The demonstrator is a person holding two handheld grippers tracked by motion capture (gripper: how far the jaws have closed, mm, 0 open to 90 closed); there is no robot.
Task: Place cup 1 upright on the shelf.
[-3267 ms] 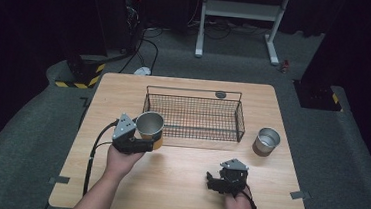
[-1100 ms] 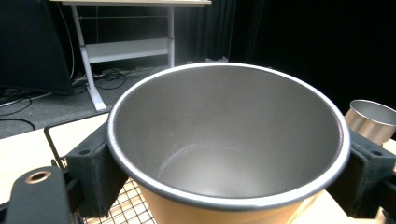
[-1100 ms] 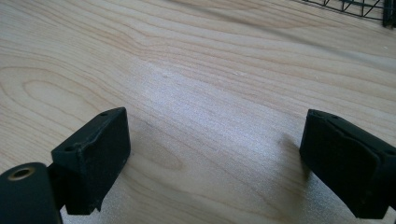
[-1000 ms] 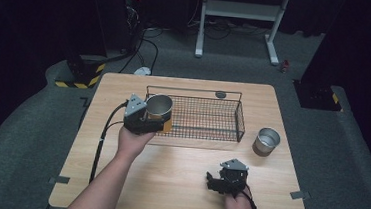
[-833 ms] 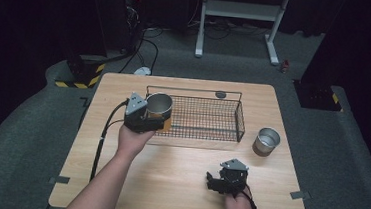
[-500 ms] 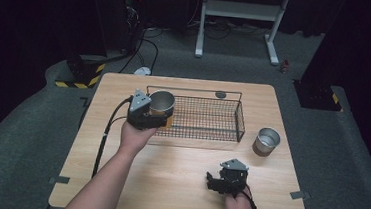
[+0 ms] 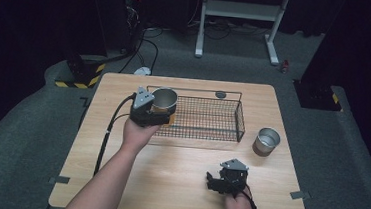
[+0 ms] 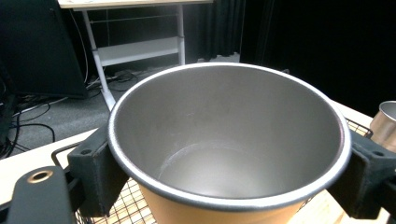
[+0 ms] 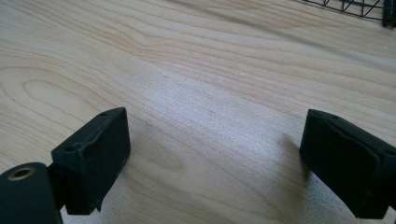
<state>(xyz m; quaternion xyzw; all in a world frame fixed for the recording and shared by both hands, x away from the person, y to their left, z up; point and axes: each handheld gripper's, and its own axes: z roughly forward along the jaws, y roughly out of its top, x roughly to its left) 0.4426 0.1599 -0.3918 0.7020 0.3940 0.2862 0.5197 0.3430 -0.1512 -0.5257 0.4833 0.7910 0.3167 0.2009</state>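
My left gripper (image 7: 158, 113) is shut on an orange cup with a steel inside (image 7: 164, 100), holding it upright above the left end of the black wire basket (image 7: 221, 130). In the left gripper view the orange cup (image 8: 229, 140) sits clamped between both black pads, empty inside. A second steel cup (image 7: 266, 141) stands on the table right of the basket, and its edge (image 8: 386, 121) shows at the right of the left gripper view. My right gripper (image 7: 212, 182) rests low over the wood near the front edge, open, with nothing between its fingers (image 9: 93, 154).
The wooden table (image 7: 177, 184) has bare boards in front of the basket. A small dark disc (image 7: 220, 94) lies behind the basket near the far edge. A cable (image 7: 109, 128) trails from the left gripper off the table's left side. A white stand (image 7: 241, 13) is on the floor beyond.
My left gripper has lifted the orange cup from the table beside the basket and carried it forward and right, over the basket's left end. The right gripper has stayed still.
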